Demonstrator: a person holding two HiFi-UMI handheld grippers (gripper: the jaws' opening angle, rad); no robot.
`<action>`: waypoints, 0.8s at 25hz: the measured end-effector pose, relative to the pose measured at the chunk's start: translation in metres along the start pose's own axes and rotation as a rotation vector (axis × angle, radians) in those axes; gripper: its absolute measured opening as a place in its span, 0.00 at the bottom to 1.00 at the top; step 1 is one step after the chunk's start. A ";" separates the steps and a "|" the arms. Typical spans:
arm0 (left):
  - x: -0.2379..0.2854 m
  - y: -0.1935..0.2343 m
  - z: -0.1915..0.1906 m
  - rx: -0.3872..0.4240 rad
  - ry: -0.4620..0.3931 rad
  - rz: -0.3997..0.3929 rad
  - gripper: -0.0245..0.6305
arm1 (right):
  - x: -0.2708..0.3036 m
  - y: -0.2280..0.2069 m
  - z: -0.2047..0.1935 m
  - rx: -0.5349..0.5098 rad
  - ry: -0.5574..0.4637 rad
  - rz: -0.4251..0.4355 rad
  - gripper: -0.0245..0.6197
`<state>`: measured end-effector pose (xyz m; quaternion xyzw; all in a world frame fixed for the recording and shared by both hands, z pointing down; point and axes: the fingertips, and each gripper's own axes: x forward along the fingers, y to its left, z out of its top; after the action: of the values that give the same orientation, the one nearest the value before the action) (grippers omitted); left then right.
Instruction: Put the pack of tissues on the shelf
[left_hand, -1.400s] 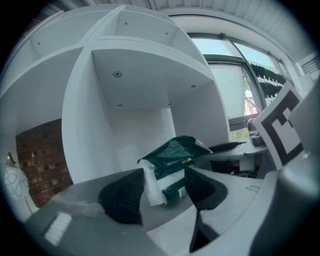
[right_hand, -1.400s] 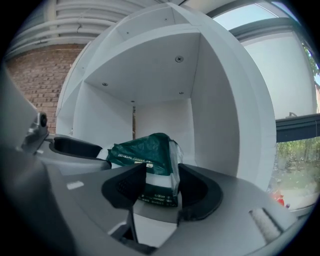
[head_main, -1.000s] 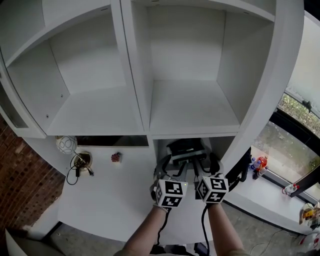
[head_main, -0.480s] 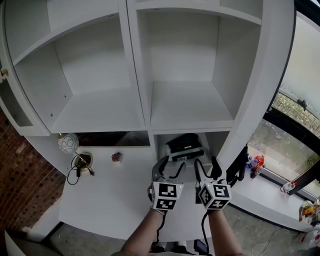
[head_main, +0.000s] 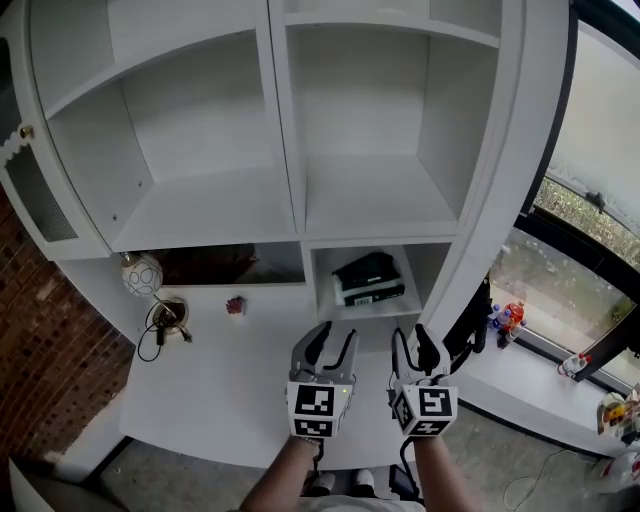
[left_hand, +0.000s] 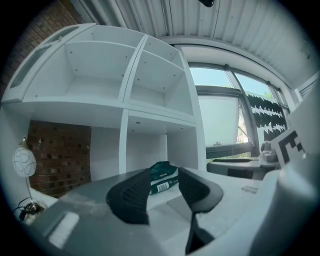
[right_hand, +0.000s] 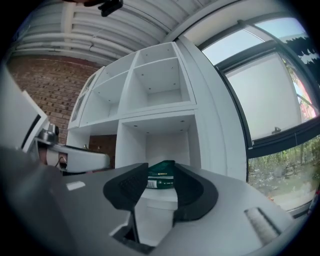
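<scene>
Right, pack of tissues (head_main: 368, 278) lies in the low compartment (head_main: 325, 280) of the white shelf unit (head_main: 283, 150), right column. That is 12 o'clock from both tools and well apart from them. Left tool (head_main: 333, 342): jaws part way apart, have just been closing, nothing between them. Right tool (head_main: 412, 346): same, jaws part way apart, just been closing, empty. Both sit side by side over the white worktop (head_main: 215, 385), pointing at that compartment. Each tool's own view shows the pack only far off through the gap. At 10 o'clock from the left tool: small red item (head_main: 235, 305), cable tangle (head_main: 165, 322), round patterned ball (head_main: 142, 275).
</scene>
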<state>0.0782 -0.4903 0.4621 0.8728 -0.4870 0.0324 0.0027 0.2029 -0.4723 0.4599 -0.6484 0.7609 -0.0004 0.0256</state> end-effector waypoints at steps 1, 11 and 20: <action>-0.006 -0.002 0.002 0.003 -0.009 -0.001 0.31 | -0.005 0.004 -0.001 -0.013 -0.001 -0.002 0.28; -0.043 -0.009 0.005 0.023 -0.048 0.006 0.19 | -0.038 0.023 0.005 -0.053 -0.021 -0.023 0.04; -0.060 -0.013 0.006 0.015 -0.073 0.029 0.06 | -0.052 0.031 0.008 -0.058 -0.023 -0.009 0.04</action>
<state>0.0582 -0.4322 0.4533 0.8663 -0.4989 0.0042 -0.0219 0.1810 -0.4157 0.4529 -0.6524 0.7572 0.0291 0.0156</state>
